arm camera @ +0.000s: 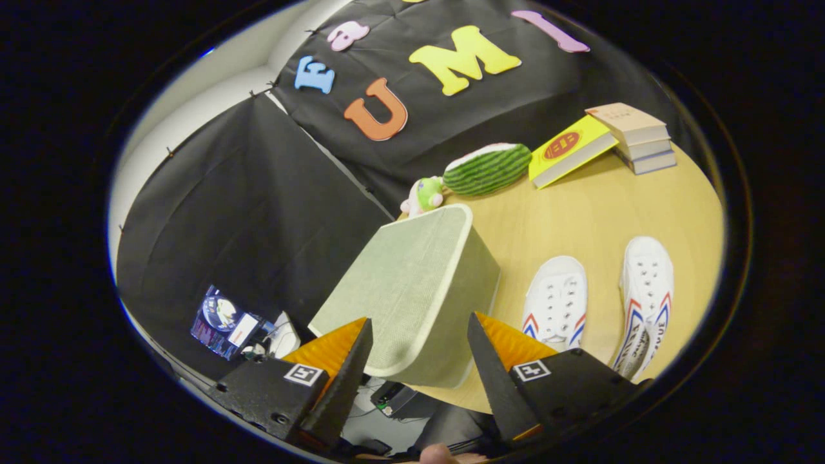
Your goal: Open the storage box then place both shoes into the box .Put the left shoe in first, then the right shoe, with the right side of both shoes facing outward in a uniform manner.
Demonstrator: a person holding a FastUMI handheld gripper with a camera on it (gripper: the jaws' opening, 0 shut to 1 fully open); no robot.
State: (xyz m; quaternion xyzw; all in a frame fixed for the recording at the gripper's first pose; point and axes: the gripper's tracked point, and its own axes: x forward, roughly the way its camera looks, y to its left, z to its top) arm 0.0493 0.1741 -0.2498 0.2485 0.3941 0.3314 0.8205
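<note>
- Gripper (419,361): fingers spread apart, holding nothing; the near corner of the storage box (412,290) lies between them, with no contact visible.
- Storage box: pale green, lid closed, standing at the near edge of the round wooden table (580,212).
- Two white shoes lie just right of the box, apart from it: the nearer shoe (555,303), then the farther shoe (646,293). Which is left or right cannot be told.
- Risk: a grip on the corner instead of the lid rim could tip or push the box off the edge it overhangs.
- Risk: a sliding box could knock the nearer shoe.
- Beyond the box: a small plush toy (423,194), a watermelon-shaped cushion (486,169), a yellow book (570,151) leaning on stacked books (635,136).
- Left of the box, below table level: cluttered electronics (229,328).
</note>
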